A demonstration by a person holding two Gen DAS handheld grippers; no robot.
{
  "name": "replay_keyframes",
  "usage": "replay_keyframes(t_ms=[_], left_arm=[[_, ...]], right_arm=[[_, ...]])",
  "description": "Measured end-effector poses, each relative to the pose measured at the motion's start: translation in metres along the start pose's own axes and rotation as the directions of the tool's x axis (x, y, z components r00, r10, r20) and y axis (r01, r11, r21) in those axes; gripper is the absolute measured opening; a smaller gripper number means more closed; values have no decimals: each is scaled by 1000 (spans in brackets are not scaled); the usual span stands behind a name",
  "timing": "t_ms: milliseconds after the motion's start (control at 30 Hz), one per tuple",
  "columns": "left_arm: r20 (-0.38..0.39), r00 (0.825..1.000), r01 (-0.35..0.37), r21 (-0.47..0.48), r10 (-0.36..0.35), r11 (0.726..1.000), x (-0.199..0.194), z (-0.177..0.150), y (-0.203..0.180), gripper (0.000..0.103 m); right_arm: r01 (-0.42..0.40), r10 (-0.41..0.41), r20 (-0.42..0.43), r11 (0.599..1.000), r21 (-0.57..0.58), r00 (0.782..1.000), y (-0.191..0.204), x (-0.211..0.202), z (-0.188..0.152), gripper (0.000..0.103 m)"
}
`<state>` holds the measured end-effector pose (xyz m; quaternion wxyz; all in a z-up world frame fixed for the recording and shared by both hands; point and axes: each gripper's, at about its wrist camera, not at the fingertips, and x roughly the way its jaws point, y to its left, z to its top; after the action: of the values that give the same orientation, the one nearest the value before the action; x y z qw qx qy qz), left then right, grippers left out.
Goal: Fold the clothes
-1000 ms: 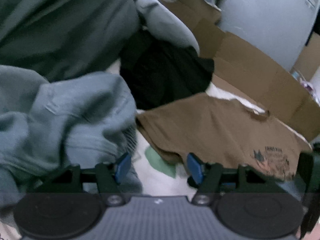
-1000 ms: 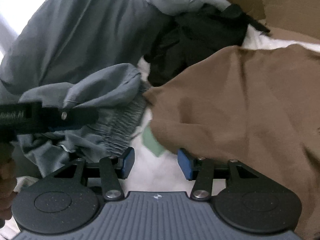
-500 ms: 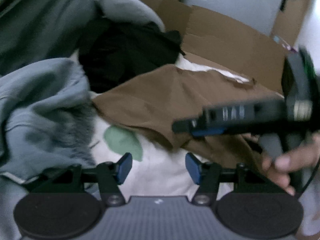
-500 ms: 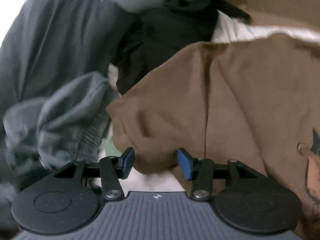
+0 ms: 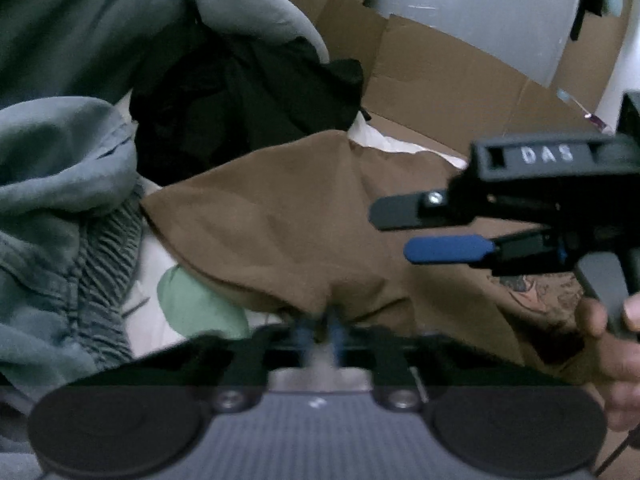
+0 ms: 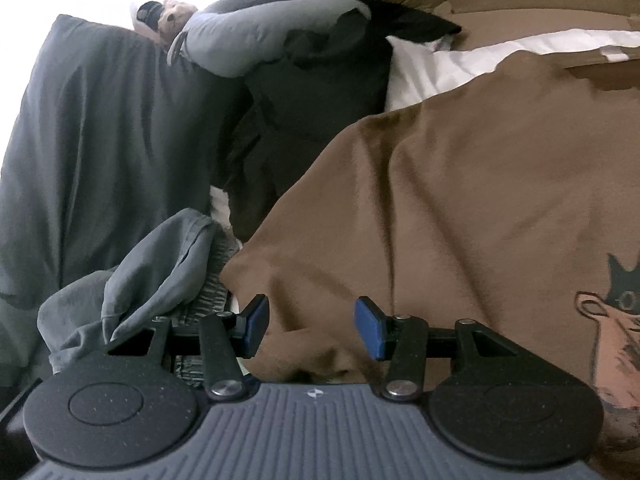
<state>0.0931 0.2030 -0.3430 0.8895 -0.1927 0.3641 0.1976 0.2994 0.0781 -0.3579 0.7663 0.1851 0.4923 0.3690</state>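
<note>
left tongs (image 5: 322,330): closed, pinching the near hem of the brown cotton T-shirt (image 5: 280,224) | right tongs (image 6: 311,326): blue pads apart, gripping nothing, low over the shirt's edge | shirt: spread on white bedding (image 6: 452,64), printed graphic at right, beside crumpled grey-blue sweatpants (image 5: 60,208) and black garment (image 5: 240,96) | cardboard (image 5: 440,80) behind
</note>
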Motion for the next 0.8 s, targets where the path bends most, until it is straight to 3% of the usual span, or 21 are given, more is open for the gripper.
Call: replay_keyframes(t_ms=[133,467,533,633,800], left_arm=[[-51,998,19,-53,-22,998,-10,9,6,1],[-56,998,-2,-100,-3,995,-46,21,31,3],[-50,999,-5,-92,0,996,-47,19,33,12],[-71,997,-20,-22,18,1000,-45,9,26,39],[-114,993,3,70,5,998,-34,-9,9,45]], right_arm=[[33,-32,7,999,-17,999,-1,-12,1,55],[95,-101,-37,986,-137,994,10,-16,-15,55],[116,-127,-55,979,-170,990,11,-12,-21,55],[156,-177,-70,960,-233,982,12,-5,-29,55],[185,-215,-85,943,-276,973,5,-4,-37,54]])
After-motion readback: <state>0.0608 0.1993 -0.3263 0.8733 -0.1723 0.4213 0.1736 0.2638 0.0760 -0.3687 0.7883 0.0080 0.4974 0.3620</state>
